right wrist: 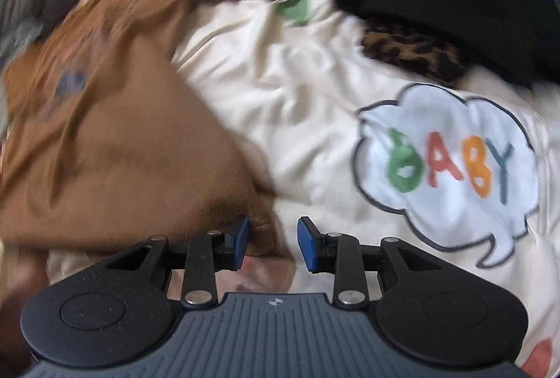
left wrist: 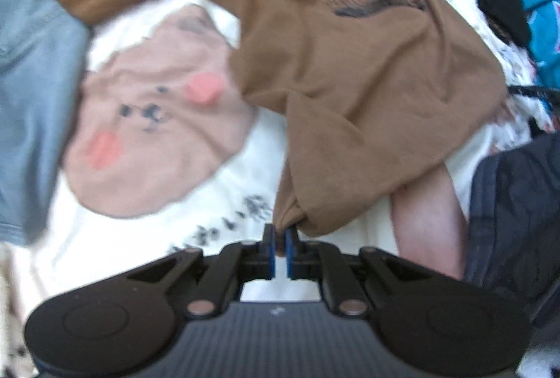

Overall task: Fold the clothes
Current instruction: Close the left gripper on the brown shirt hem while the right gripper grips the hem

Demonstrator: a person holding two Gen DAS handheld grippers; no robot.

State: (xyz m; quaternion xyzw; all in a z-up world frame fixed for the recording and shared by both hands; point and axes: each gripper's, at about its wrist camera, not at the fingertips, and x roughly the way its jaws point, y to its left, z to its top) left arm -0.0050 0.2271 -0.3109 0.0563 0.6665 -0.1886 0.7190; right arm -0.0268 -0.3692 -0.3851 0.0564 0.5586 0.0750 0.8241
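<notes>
left gripper (left wrist: 280,239) is pinching the near corner of the brown shirt (left wrist: 350,63) | right gripper (right wrist: 273,239) is standing spread beside its hem | risk: thin pinch slipping, shirt bunching on cream blanket (right wrist: 297,98)

**Brown T-shirt, partly lifted**

We see a brown T-shirt (left wrist: 350,70) with a dark and orange print, rumpled across a cream bedspread (left wrist: 245,175). One bunched corner rises, pinched in the left gripper (left wrist: 279,250). In the right wrist view its folded edge (right wrist: 133,168) lies leftward.
</notes>
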